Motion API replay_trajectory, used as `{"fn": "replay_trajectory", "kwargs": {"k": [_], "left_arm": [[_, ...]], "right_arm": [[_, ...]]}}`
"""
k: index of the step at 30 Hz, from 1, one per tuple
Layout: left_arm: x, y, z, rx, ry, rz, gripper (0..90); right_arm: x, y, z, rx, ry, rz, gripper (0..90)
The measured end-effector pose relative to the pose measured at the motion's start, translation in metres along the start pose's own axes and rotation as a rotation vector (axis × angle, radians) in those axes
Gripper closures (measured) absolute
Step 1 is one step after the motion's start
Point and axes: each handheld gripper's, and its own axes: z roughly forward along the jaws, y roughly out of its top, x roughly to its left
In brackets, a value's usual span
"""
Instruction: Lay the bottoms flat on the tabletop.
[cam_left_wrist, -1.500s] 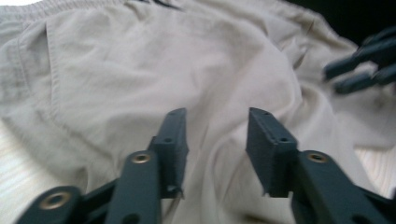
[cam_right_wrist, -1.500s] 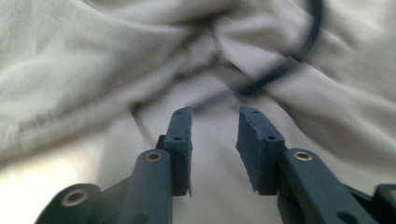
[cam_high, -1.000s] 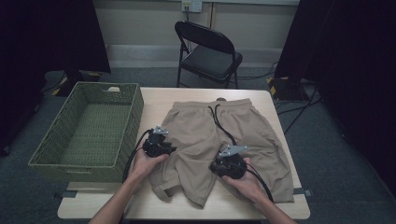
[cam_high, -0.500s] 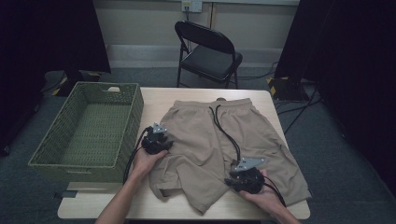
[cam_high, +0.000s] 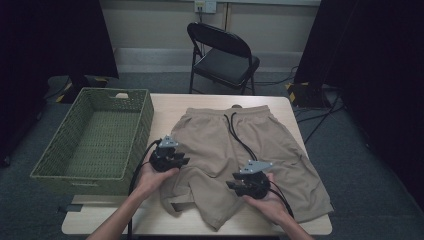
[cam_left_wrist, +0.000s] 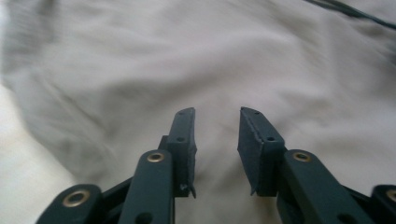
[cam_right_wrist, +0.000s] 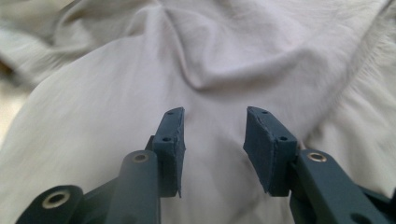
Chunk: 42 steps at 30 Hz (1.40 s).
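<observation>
From the high view, the tan shorts (cam_high: 240, 155) lie spread flat across the middle of the worktop (cam_high: 170, 102), waistband toward the far edge and black drawstring trailing down the front, with the near-left leg hem already rumpled and partly turned over. The woven green basket (cam_high: 95, 140) stands empty at the left end, touching the worktop's edge, so nothing is stowed yet. The left gripper (cam_high: 176, 161) hovers over the shorts' left side seam, and the right gripper (cam_high: 239, 186) sits over the near right leg. In the left gripper view, the left gripper (cam_left_wrist: 215, 126) has its fingers (cam_left_wrist: 184, 133) parted, having just been closing a little, with bare cloth below them and nothing pinched between. In the right gripper view, the right gripper (cam_right_wrist: 212, 128) shows fingers (cam_right_wrist: 268, 140) spread over a crease in the fabric (they have just been opening), gripping nothing. I judge folding barely begun: the folds and any move to the basket remain.
</observation>
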Motion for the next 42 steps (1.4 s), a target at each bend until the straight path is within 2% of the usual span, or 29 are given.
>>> {"fn": "replay_trajectory", "kwargs": {"k": [1,2,4,5,6,7,8,9,10,11,13,15,17,19,21,25,26,29,30,31,33,35,36,37,42], "left_arm": [[-0.003,-0.003,-0.003,-0.002,0.003,0.021,67.3],[-0.009,-0.006,-0.01,-0.026,-0.002,0.022,67.3],[-0.01,-0.006,-0.014,-0.032,-0.006,0.022,63.9],[-0.016,-0.006,-0.026,-0.053,-0.043,0.023,63.4],[-0.02,-0.007,-0.033,-0.056,-0.052,0.044,62.8],[-0.021,-0.009,-0.038,-0.074,-0.068,0.03,61.8],[-0.021,-0.011,-0.041,-0.081,-0.092,-0.004,61.7],[-0.021,-0.014,-0.043,-0.078,-0.108,-0.023,60.7],[-0.023,-0.019,-0.044,-0.065,-0.123,-0.02,60.3],[-0.026,-0.023,-0.046,-0.045,-0.126,-0.006,60.3],[-0.034,-0.029,-0.051,-0.024,-0.176,0.012,58.0],[-0.041,-0.034,-0.054,-0.014,-0.197,0.028,54.8],[-0.048,-0.038,-0.054,-0.012,-0.253,0.042,48.9],[-0.053,-0.04,-0.051,0.019,-0.252,0.094,44.4],[-0.052,-0.041,-0.048,0.033,-0.275,0.096,42.6],[-0.05,-0.044,-0.044,0.067,-0.26,0.114,42.6],[-0.05,-0.046,-0.042,0.088,-0.265,0.129,47.0],[-0.053,-0.048,-0.037,0.131,-0.265,0.162,71.7],[-0.053,-0.047,-0.036,0.132,-0.255,0.162,75.5],[-0.052,-0.047,-0.036,0.13,-0.26,0.165,83.9],[-0.05,-0.046,-0.038,0.117,-0.249,0.152,87.7],[-0.046,-0.044,-0.043,0.079,-0.226,0.125,88.5],[-0.043,-0.043,-0.046,0.062,-0.229,0.111,88.7],[-0.04,-0.042,-0.049,0.038,-0.23,0.09,88.8],[-0.026,-0.04,-0.074,-0.09,-0.185,0.033,89.0]], "right_arm": [[-0.002,0.004,0.007,0.009,-0.006,0.007,58.4],[-0.004,0.005,0.01,0.012,-0.013,0.01,58.4],[-0.009,0.009,0.017,0.011,-0.005,0.039,57.9],[-0.011,0.01,0.019,0.012,-0.003,0.044,57.5],[-0.011,0.011,0.02,0.011,-0.005,0.046,57.3],[-0.011,0.012,0.021,0.006,-0.001,0.046,56.6],[-0.012,0.013,0.022,0.01,-0.01,0.044,56.6],[-0.013,0.012,0.023,0.012,-0.016,0.047,56.8],[-0.015,0.012,0.025,0.018,-0.017,0.052,56.7],[-0.018,0.01,0.028,0.032,-0.03,0.052,56.7],[-0.023,0.008,0.033,0.046,-0.04,0.067,56.8],[-0.027,0.007,0.037,0.053,-0.047,0.075,57.1],[-0.029,0.005,0.038,0.065,-0.055,0.077,57.4],[-0.031,0.004,0.039,0.068,-0.065,0.09,57.5],[-0.032,0.003,0.039,0.067,-0.069,0.093,57.5],[-0.033,0.001,0.039,0.068,-0.072,0.091,57.6],[-0.033,0.001,0.038,0.066,-0.072,0.093,57.5],[-0.034,0.0,0.038,0.066,-0.075,0.093,57.5],[-0.034,0.0,0.038,0.067,-0.076,0.093,57.5],[-0.034,0.0,0.038,0.067,-0.075,0.093,57.5],[-0.034,0.0,0.038,0.067,-0.073,0.094,57.5],[-0.035,0.0,0.038,0.064,-0.072,0.094,57.5],[-0.035,0.0,0.038,0.064,-0.072,0.094,57.5],[-0.035,0.0,0.038,0.063,-0.072,0.094,57.5],[-0.036,-0.001,0.036,0.069,-0.083,0.089,57.6]]}}
